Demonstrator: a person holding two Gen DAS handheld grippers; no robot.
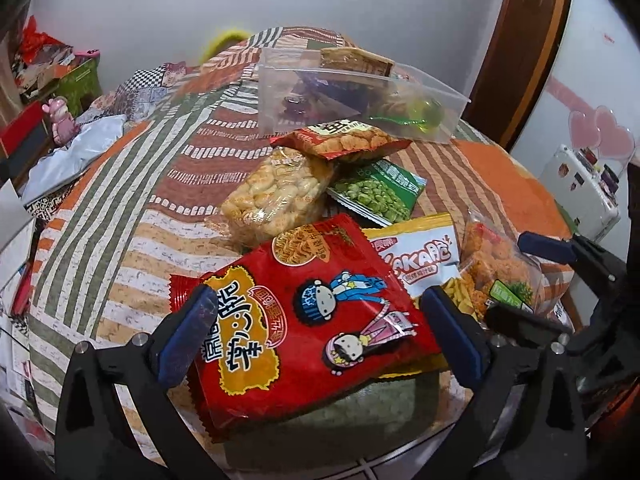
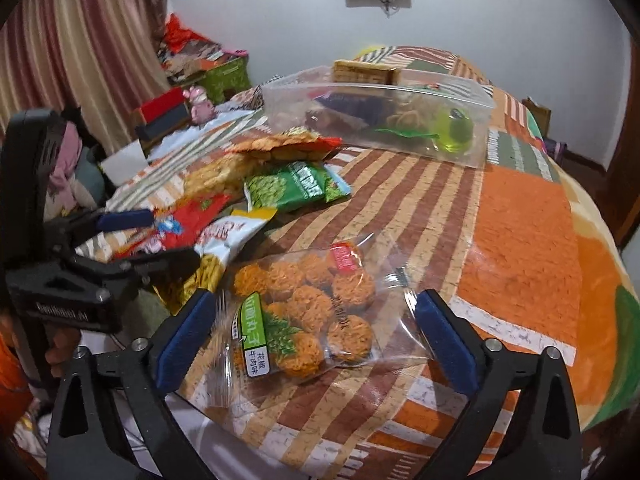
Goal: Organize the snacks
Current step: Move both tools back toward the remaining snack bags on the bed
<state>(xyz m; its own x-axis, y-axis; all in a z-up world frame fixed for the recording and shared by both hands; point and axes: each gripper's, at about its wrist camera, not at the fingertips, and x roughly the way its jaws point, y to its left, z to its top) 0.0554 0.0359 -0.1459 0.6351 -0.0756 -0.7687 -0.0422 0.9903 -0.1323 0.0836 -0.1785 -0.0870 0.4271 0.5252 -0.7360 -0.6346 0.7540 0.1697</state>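
The left gripper (image 1: pixel 316 320) is spread wide around the red snack packet (image 1: pixel 304 320), pads at either edge, nothing yet clamped. The right gripper (image 2: pixel 316 332) is likewise wide open astride the clear bag of orange noodle balls (image 2: pixel 308 312). For a sound grip the crinkly film should be pinched near an edge — not across the brittle contents — then carried ahead to the clear plastic box (image 2: pixel 380 120), well beyond both grippers. Everything is laid on a striped patchwork quilt (image 2: pixel 520 240) — a soft, yielding surface — with a pale wall (image 1: pixel 360 4) behind.
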